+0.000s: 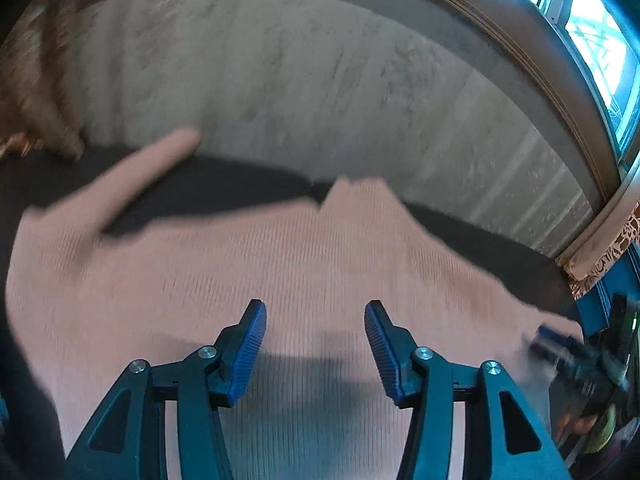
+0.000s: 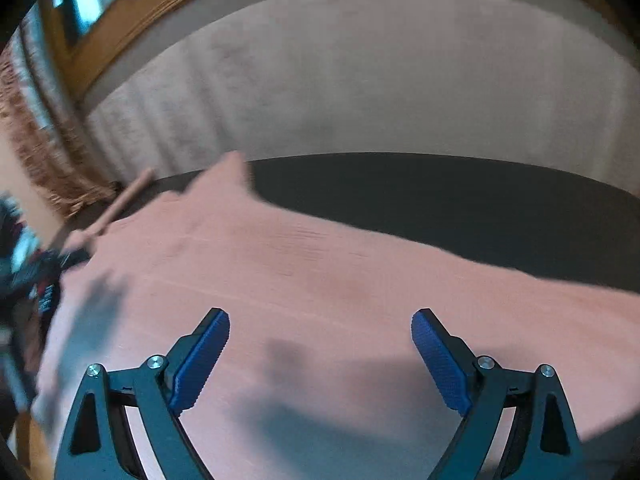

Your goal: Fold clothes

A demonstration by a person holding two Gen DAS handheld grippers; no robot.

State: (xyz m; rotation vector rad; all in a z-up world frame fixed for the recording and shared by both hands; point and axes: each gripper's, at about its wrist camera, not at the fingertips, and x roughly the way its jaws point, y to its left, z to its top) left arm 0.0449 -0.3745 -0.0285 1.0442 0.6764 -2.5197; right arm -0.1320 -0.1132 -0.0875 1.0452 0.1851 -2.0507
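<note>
A pink ribbed top [image 1: 256,264] lies spread flat on a dark surface [image 1: 240,184], filling the lower half of both views. That layout suits folding: the body is smoothed out, and 1 sleeve [image 1: 132,176] angles away toward the upper left of the left view, where it looks free to be brought over the body. Beyond the dark surface, in the upper half of each frame, runs a pale rug [image 2: 360,92], with a window [image 1: 596,28] at the upper right of the left view.

The left gripper [image 1: 315,312] hangs low over the cloth at bottom centre, pointing forward across the garment, its 2 blue pads [image 1: 252,344] spread apart with nothing between them. The right gripper [image 2: 320,320] sits likewise at the bottom centre of its own view, jaws spread wider still and empty, casting a shadow on the fabric just ahead. Each shows blurred at the edge of the other's view. Whether either touches the cloth cannot be told. Both views are motion-blurred, so I judge the hands are repositioning for a pinch.
</note>
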